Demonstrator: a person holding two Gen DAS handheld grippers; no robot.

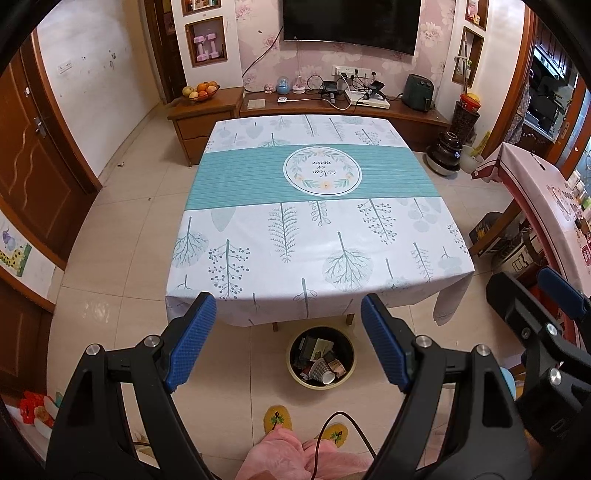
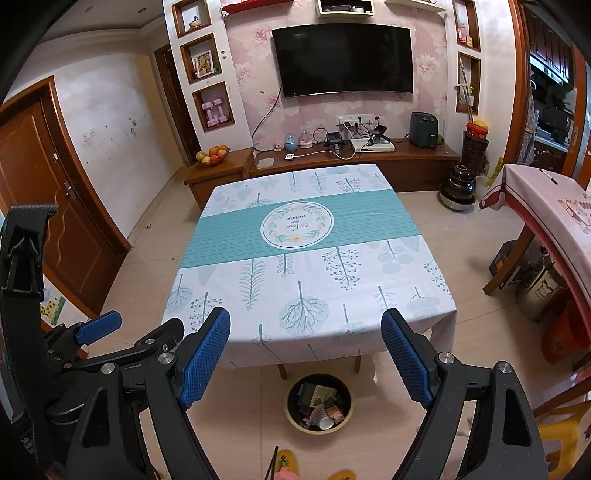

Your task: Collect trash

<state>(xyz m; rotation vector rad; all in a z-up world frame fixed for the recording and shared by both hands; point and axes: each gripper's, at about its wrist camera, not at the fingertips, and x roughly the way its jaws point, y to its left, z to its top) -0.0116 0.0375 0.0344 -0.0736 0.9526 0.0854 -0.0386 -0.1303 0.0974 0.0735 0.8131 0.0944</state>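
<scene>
Left gripper (image 1: 288,339) and right gripper (image 2: 306,356) are both hanging wide open, holding nothing, above the near table (image 1: 369,229) edge, with the trash-filled bin (image 1: 321,360) sitting on the floor at 6 o'clock.

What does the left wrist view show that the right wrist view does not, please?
Only the left wrist view shows the person's pink-clad knees and a cable. Only the right wrist view shows the top shelf above the TV. Both share the table, the full trash bin, and open, empty left gripper and right gripper.
</scene>
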